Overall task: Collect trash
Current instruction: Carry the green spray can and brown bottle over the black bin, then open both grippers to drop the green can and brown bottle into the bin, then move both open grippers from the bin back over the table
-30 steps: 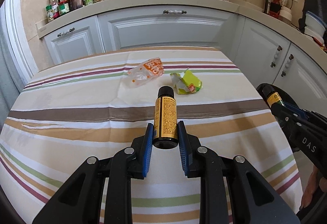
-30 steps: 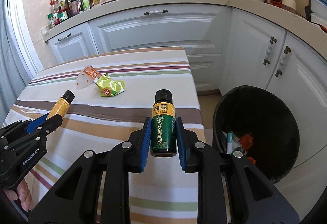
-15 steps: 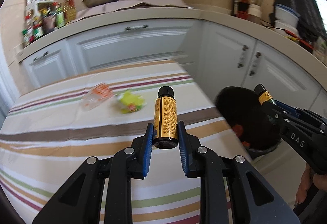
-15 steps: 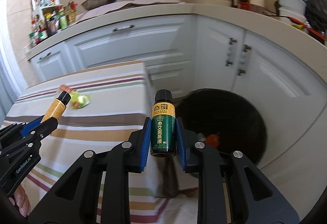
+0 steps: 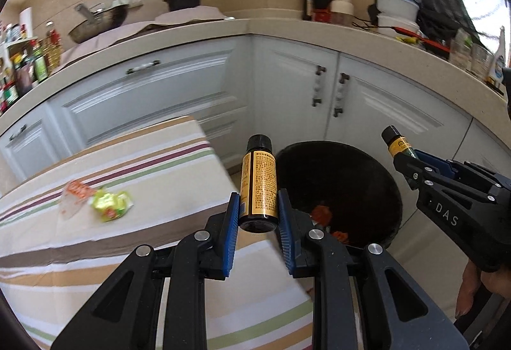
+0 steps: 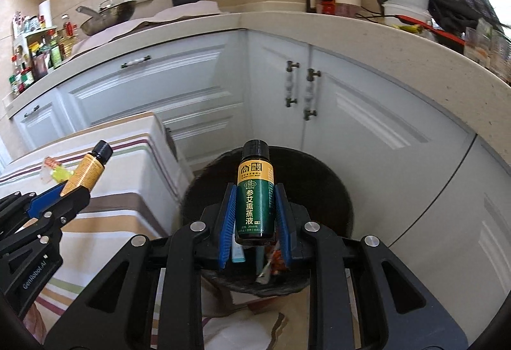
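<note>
My left gripper [image 5: 258, 209] is shut on a small orange-labelled bottle [image 5: 258, 184] with a black cap, held at the table's right edge beside the black trash bin [image 5: 377, 177]. My right gripper [image 6: 255, 206] is shut on a green-labelled bottle [image 6: 255, 200], held over the bin [image 6: 322, 187]. The bin holds red and other scraps [image 6: 271, 257]. An orange wrapper [image 5: 75, 190] and a yellow-green wrapper [image 5: 111, 204] lie on the striped tablecloth [image 5: 127, 254]. The right gripper also shows in the left wrist view [image 5: 399, 152], and the left gripper in the right wrist view [image 6: 80, 180].
White kitchen cabinets [image 6: 351, 113] stand close behind the bin and wrap round the corner. The counter [image 6: 287, 21] carries pots, bottles and containers. The table's corner [image 6: 153, 126] sits just left of the bin.
Both grippers have swung right from over the table toward the bin, each still holding its bottle. The right gripper now sits over the bin's opening.
</note>
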